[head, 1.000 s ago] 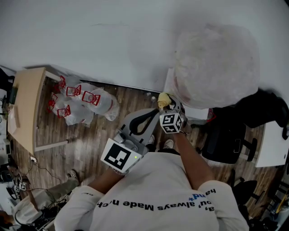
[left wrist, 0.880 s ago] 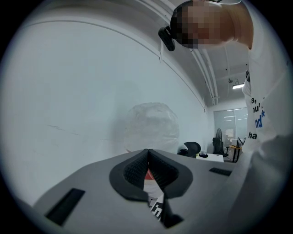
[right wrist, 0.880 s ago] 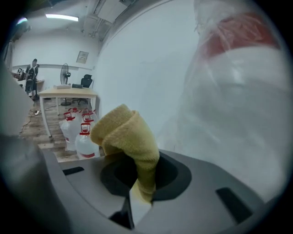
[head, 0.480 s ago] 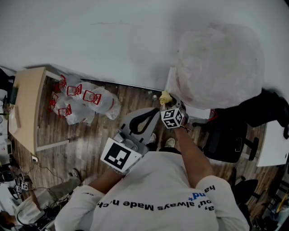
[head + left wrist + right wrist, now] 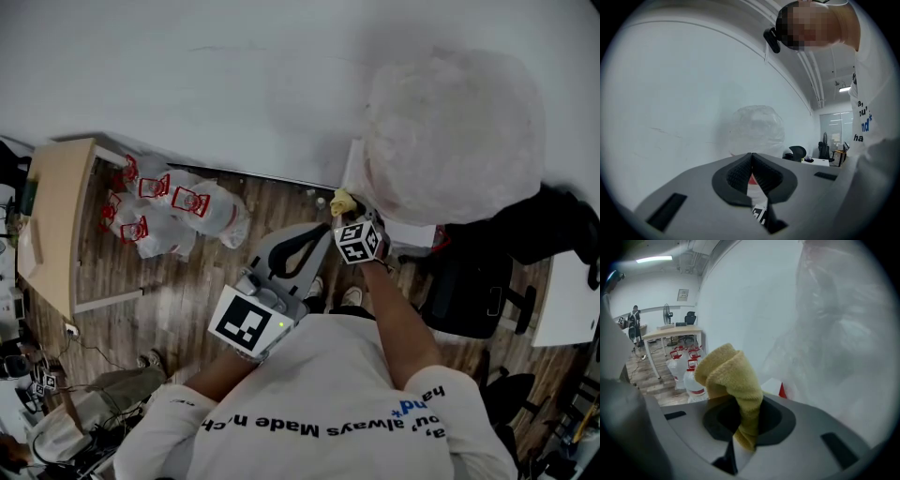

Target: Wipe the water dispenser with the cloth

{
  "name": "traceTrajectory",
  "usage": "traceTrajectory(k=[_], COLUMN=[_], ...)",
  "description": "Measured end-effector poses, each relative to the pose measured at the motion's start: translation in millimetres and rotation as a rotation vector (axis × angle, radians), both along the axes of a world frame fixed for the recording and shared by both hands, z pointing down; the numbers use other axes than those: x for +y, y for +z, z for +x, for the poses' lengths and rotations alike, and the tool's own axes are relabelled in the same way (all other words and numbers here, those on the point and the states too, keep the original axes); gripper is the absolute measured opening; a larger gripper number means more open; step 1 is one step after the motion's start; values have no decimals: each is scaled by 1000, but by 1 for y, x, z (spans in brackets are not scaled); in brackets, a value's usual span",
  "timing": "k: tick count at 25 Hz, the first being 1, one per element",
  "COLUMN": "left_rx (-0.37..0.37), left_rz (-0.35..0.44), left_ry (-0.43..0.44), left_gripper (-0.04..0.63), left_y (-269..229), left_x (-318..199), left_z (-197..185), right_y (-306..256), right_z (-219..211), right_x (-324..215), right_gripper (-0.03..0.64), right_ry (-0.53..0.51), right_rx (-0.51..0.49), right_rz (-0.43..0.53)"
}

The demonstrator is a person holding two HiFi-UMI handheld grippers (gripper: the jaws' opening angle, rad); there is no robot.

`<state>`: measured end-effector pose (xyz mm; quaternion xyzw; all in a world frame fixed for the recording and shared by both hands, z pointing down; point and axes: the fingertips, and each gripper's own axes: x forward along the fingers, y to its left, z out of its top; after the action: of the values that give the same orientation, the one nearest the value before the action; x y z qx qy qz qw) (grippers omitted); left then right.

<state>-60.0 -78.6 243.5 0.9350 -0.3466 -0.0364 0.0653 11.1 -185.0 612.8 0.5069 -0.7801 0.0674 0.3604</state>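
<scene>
- A light wooden table stands at the far left of the head view, against the white wall.
- Beside it on the wood floor lies a cluster of water jugs with red caps, wrapped in clear plastic. The right gripper view shows them too, behind the cloth.
- The left gripper is held low in front of the person and aims up toward the wall. In its own view the left gripper has its ribbed pads pressed together, with nothing between them.
- The right gripper sits just to the right of it, closer to the dispenser, and its jaws are clamped on the yellow cloth.
- In the right gripper view the cloth has its long axis in line with the jaws. A bunched, folded end sticks out past the tips and a thinner tail hangs back into the opening behind them.
- In the head view that bunched end points toward the wall, just beside the left edge of the water dispenser. Whether the two touch cannot be told.
- The dispenser's top is a big rounded bulk shrouded in crinkled translucent plastic, which fills the right of the right gripper view.
- A black office chair stands to the right, below the dispenser.
</scene>
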Motion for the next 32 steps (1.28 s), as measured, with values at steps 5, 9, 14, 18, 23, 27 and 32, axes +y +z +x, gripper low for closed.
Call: traceTrajectory(k=[5,9,14,18,23,27,32], left_rx=[4,3,3,4,5,6,5], left_rz=[8,7,7,9,13,8,14], left_ry=[-4,-6,-5,-4,-1,-2,0], left_gripper=[19,18,18,18,18,18,18], left_y=[-4,-4,-5,-5,-6,-5,-6], left_x=[5,6,8,10,14,12,16], left_z=[3,4,2,3,3,4,7], right_y=[-1,0,0,1,1,4,5], right_z=[1,1,-3,-5,-8,-10,-11], right_x=[4,7,13,19,30,35,47], right_gripper=[60,60,60,60,60,60,60], right_ry=[-5,-8,-19,-26,-47,-53,-58], right_rx=[-6,-13,-15,-15,-6,-13,-20], right_rz=[-13,-23,-30,-34,-25,-33,-36])
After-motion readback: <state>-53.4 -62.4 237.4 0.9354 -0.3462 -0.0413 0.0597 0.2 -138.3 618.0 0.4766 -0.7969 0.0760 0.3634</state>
